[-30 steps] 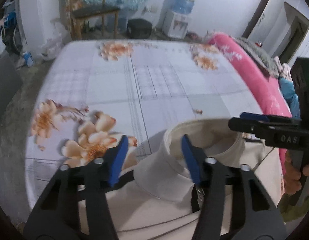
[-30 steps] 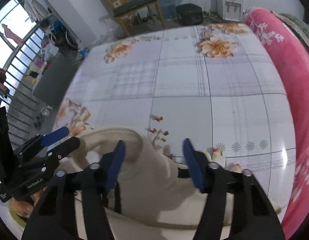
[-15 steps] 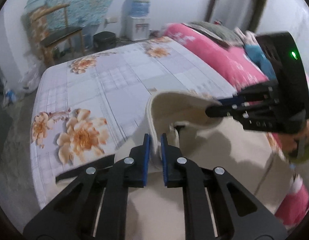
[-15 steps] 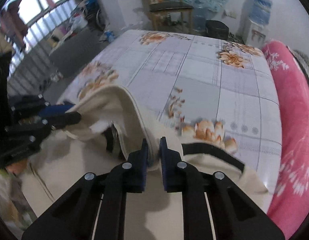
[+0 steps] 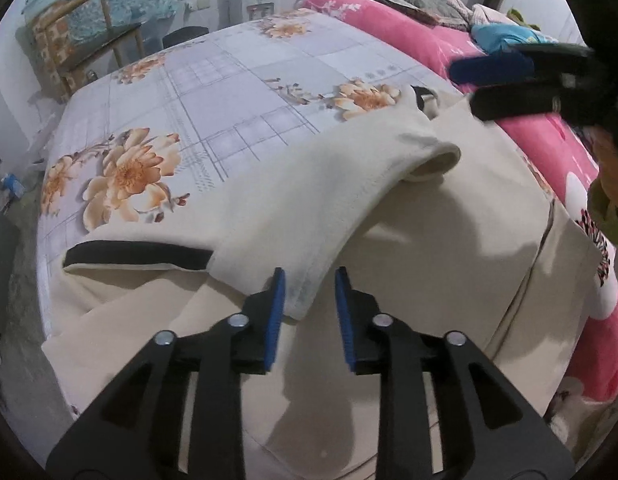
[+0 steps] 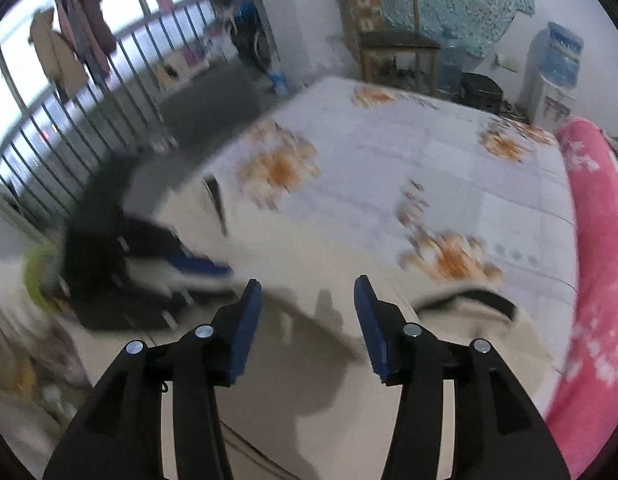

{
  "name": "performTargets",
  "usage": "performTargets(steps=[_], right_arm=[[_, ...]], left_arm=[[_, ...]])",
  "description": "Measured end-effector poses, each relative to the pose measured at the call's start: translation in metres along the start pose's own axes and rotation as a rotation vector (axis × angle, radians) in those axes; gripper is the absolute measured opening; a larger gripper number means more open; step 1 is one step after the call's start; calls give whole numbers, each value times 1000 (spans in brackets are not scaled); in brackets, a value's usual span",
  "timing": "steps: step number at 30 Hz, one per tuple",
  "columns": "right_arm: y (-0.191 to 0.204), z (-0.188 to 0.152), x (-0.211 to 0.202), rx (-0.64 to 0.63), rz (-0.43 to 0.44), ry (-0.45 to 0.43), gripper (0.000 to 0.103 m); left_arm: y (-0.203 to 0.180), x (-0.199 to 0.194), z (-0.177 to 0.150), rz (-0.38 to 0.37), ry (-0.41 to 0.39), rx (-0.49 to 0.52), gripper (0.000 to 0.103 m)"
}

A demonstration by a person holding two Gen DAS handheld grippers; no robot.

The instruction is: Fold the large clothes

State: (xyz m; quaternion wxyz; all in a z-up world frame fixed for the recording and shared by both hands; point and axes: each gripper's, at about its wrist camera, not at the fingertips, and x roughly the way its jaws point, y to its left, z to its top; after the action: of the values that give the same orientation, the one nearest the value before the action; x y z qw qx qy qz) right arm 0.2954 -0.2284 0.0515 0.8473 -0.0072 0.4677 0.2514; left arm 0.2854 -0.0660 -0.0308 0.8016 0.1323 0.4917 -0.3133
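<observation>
The cream garment lies spread on the bed directly ahead of both tools, its folded flap's edge sitting loose between the parted, empty fingers of the left gripper. The right gripper is also wide open, holding nothing. Unpinned, the flap could slide back and unfold.

The jacket lies on the near part of the bed. The blanket lies along the bed's right side, and the chair stands behind the bed.
</observation>
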Motion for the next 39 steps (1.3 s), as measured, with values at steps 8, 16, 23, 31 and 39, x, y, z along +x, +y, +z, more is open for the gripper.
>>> performTargets(steps=[8,16,23,31,39], right_arm=[[-2,-4,92,99,-13,165,32],[19,-18,91,38,-113,111,33],[6,-28,54,63,-153,59,33],[0,-55,55,8,-257,131,30],[1,-49,33,72,-250,40,31]], left_arm=[[15,-25,-14,-26,-23,-35,35],[26,-32,9,-106,-140,-163,35],[15,20,14,24,-17,-132,35],[17,18,6,25,-13,-86,36],[15,15,2,24,-13,-102,39]])
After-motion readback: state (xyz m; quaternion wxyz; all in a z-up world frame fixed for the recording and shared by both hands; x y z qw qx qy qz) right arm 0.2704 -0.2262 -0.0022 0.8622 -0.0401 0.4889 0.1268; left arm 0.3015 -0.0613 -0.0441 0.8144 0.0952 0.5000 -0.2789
